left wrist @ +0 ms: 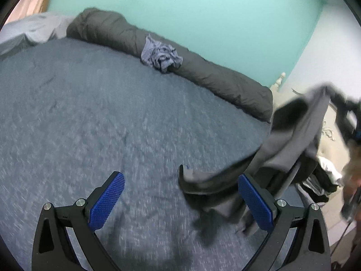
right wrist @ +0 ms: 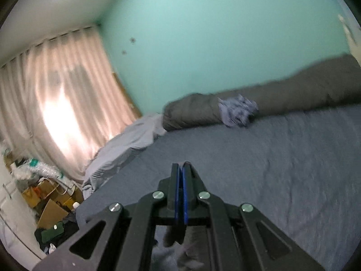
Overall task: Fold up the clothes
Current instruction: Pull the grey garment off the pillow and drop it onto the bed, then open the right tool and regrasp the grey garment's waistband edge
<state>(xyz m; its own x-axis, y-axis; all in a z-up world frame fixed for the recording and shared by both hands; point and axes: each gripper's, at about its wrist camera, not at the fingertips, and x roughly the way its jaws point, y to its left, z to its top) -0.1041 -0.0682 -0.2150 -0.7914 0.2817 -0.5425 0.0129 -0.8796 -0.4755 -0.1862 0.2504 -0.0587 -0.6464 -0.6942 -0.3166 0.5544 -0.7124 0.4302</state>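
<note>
Right tongs (right wrist: 182, 166) clenched on dark grey garment (left wrist: 293, 140), hanging bunched above bed (left wrist: 101, 113). Left tongs (left wrist: 180, 194) released, empty. Judgement: lower gently, spread flat, avoid twisting.

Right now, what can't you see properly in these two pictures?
- Dark grey garment: left wrist view, blurred, so its type is unclear.
- Right tongs: right wrist view shows them closed, with grey cloth under them; the tongs' frame hides the pinch.
- Small crumpled cloth on the long grey roll: too small to identify.
- Pile beside the bed: cut off by the edge.
</note>
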